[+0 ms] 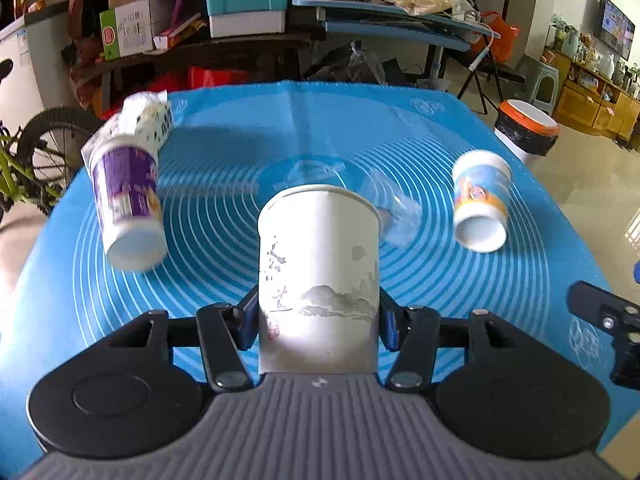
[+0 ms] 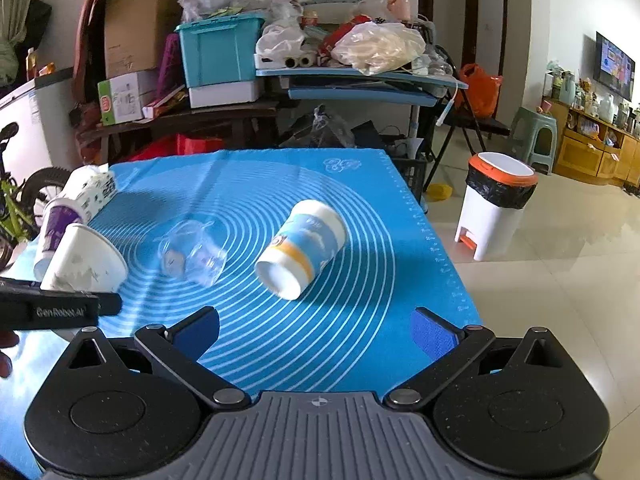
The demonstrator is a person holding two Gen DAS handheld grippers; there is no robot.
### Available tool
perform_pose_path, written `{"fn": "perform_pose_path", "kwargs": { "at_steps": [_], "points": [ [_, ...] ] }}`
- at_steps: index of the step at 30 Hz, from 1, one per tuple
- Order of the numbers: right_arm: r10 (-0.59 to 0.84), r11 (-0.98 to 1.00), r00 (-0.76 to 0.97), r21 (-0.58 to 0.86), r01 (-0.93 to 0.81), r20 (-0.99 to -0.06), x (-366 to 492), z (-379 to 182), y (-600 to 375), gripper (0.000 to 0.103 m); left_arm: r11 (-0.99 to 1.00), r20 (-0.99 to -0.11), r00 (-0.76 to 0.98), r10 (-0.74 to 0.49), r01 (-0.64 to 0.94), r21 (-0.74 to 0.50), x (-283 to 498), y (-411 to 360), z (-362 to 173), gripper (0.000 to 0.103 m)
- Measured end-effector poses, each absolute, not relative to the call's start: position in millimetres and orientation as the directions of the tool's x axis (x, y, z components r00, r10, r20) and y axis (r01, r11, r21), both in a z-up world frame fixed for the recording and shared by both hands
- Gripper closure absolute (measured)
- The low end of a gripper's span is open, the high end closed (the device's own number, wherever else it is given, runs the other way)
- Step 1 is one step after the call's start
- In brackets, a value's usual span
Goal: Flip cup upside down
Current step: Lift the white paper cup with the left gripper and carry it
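My left gripper (image 1: 318,316) is shut on a white paper cup with grey ink drawings (image 1: 318,264), held above the blue mat (image 1: 240,128); its mouth points away from me. The same cup (image 2: 86,260) shows at the left of the right wrist view, with the left gripper (image 2: 60,308) on it. A purple-and-white cup (image 1: 128,204) lies on its side at the left. A clear plastic cup (image 2: 192,256) lies on its side mid-mat. A blue-and-orange cup (image 2: 302,246) lies on its side at the right. My right gripper (image 2: 316,336) is open and empty above the mat's near edge.
A patterned tissue pack (image 1: 150,118) sits at the mat's far left corner. A white bin with an orange rim (image 2: 496,204) stands on the floor to the right. Cluttered shelves (image 2: 352,80) and boxes stand behind the table; a bicycle (image 1: 24,168) is at the left.
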State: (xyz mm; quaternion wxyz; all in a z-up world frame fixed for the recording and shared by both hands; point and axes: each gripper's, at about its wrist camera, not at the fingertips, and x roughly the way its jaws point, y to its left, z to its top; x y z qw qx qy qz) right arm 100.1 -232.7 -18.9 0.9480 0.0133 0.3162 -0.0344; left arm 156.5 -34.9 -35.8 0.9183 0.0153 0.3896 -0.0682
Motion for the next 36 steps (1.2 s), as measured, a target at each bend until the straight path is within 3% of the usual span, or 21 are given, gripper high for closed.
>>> {"fn": "perform_pose_path", "kwargs": {
  "at_steps": [10,17,20,21,22,36],
  "points": [
    [-0.051,0.998,0.772,-0.002,0.064,-0.634,88,-32,-223,0.000,0.997,-0.746,0.666,-0.022,0.067,0.030,147,-29,-69,0.045],
    [-0.037,0.998,0.759,0.010,0.057,-0.650,95,-44,-221,0.000,0.997,-0.751,0.660,-0.033,0.070,0.018,146,-24,-78,0.043],
    [-0.032,0.999,0.754,0.013,0.053,-0.656,98,-48,-218,0.000,0.997,-0.750,0.660,-0.051,0.081,0.004,146,-23,-79,0.031],
    [-0.031,0.999,0.753,0.013,0.052,-0.657,99,-49,-218,0.000,0.997,-0.748,0.662,-0.054,0.082,0.000,146,-22,-78,0.020],
    [-0.030,0.999,0.753,0.012,0.051,-0.657,99,-49,-217,0.000,0.997,-0.742,0.668,-0.054,0.080,-0.001,145,-23,-78,0.017],
    [-0.027,0.999,0.756,0.012,0.046,-0.654,99,-46,-220,0.000,0.996,-0.722,0.691,-0.037,0.080,0.026,141,-25,-70,0.015]
  ]
}}
